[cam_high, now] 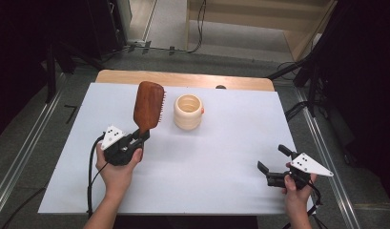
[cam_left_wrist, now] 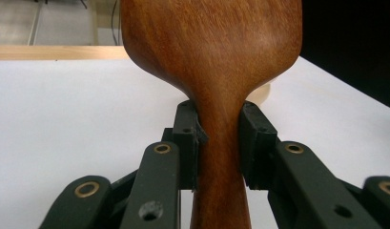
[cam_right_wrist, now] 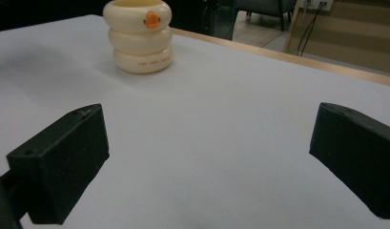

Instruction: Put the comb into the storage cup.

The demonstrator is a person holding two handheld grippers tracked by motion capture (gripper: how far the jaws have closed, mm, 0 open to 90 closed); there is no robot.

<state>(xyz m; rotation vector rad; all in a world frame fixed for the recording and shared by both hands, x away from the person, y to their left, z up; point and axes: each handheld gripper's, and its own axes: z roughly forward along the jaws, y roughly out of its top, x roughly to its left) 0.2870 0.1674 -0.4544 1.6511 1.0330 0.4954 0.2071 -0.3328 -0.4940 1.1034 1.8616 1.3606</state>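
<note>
A brown wooden hairbrush (cam_high: 148, 105) is held up over the left part of the white table, its head pointing away from me and bristles facing right toward the cup. My left gripper (cam_high: 141, 135) is shut on its handle; in the left gripper view both pads press the neck of the hairbrush (cam_left_wrist: 216, 71). A cream ribbed cup (cam_high: 188, 111) with an orange mark stands upright at the table's middle back, just right of the brush head. The cup (cam_right_wrist: 138, 36) sits far ahead of my right gripper (cam_right_wrist: 207, 157), whose jaws stand wide apart with nothing between them. That right gripper (cam_high: 273, 158) rests near the table's front right.
The white table top (cam_high: 216, 162) has a wooden strip along its far edge (cam_high: 183, 78). Cables and dark stands lie on the floor beyond and to the right.
</note>
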